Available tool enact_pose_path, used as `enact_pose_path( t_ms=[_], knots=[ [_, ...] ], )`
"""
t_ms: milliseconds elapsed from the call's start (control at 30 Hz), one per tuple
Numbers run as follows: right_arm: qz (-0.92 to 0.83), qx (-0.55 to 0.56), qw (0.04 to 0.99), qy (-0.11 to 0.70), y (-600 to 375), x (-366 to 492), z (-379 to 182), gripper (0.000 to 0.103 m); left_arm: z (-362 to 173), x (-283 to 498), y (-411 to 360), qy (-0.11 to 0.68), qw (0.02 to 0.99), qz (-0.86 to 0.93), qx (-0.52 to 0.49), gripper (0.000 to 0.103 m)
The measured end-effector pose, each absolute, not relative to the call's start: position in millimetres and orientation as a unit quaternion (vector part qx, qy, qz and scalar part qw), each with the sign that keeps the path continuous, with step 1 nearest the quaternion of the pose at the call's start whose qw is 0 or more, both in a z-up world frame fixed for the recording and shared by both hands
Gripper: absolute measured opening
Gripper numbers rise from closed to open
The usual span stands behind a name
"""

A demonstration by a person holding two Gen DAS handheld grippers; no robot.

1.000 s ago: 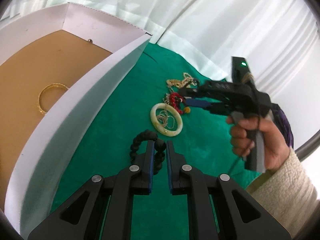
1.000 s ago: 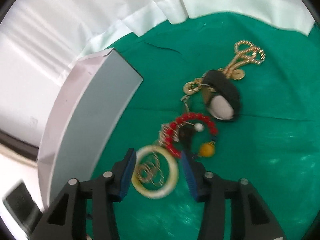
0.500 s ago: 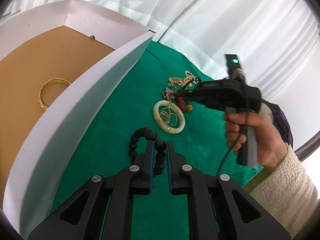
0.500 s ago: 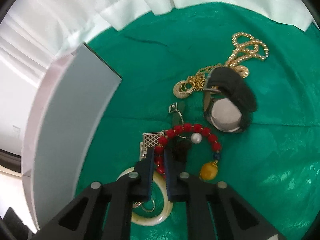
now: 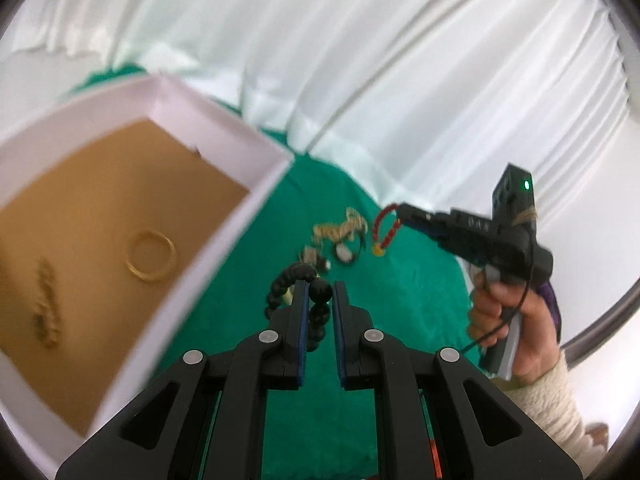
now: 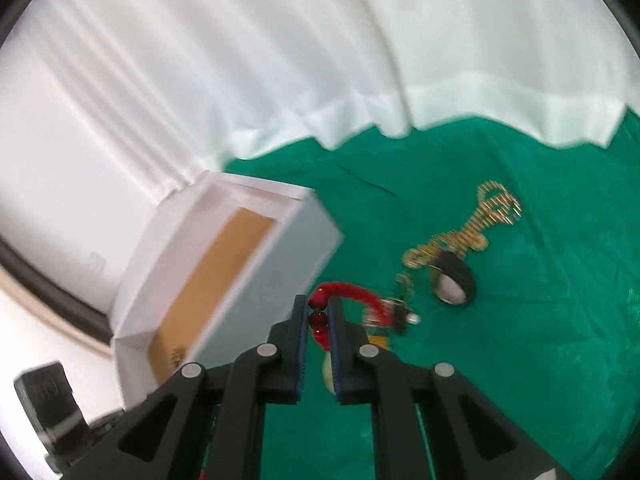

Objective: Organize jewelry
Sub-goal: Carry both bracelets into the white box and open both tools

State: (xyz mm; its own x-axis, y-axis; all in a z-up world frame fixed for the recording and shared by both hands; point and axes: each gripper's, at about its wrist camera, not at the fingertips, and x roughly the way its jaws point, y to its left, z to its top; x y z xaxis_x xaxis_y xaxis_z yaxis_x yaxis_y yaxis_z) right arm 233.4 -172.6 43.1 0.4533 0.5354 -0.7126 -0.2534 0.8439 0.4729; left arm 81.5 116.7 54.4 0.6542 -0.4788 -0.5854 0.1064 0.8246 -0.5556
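Observation:
My left gripper (image 5: 320, 292) is shut on a black bead bracelet (image 5: 286, 280) and holds it above the green cloth (image 5: 360, 360), beside the white box (image 5: 224, 240). The box has a brown floor with a gold bangle (image 5: 150, 254) and a gold chain (image 5: 46, 312) in it. My right gripper (image 6: 319, 312) is shut on a red bead bracelet (image 6: 352, 294) and holds it lifted; it also shows in the left wrist view (image 5: 386, 226). A gold necklace (image 6: 472, 232), a black watch (image 6: 452, 280) and small pieces lie on the cloth.
White curtains (image 6: 280, 60) hang behind the table. The white box (image 6: 256, 280) stands left of the jewelry pile. A cream bangle (image 6: 329, 372) lies partly hidden under my right gripper. A dark device (image 6: 44, 396) sits at the far left.
Both grippers have risen off the cloth. The right gripper closed on the red bead bracelet and lifted it from the pile. The left gripper lifted the black bead bracelet toward the box.

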Motion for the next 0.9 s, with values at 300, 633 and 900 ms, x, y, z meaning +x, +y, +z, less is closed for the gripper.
enact_pose_path(
  t_ms=[300,633,900],
  knots=[
    [0.355,0.137,0.814,0.439,-61.9,222.8,83.9,0.010,84.2,76.9,202.7,0.371,0.902,-0.065,-0.212,0.009],
    [0.392,0.063,0.780,0.483,71.1,225.7,28.6,0.010,5.3,113.9,255.8,0.438,0.878,0.035,-0.191,0.010],
    [0.368,-0.006,0.796,0.481,96.4,205.4,4.3,0.068,-6.2,94.4,257.1,0.431,0.884,0.104,-0.149,0.088]
  ],
)
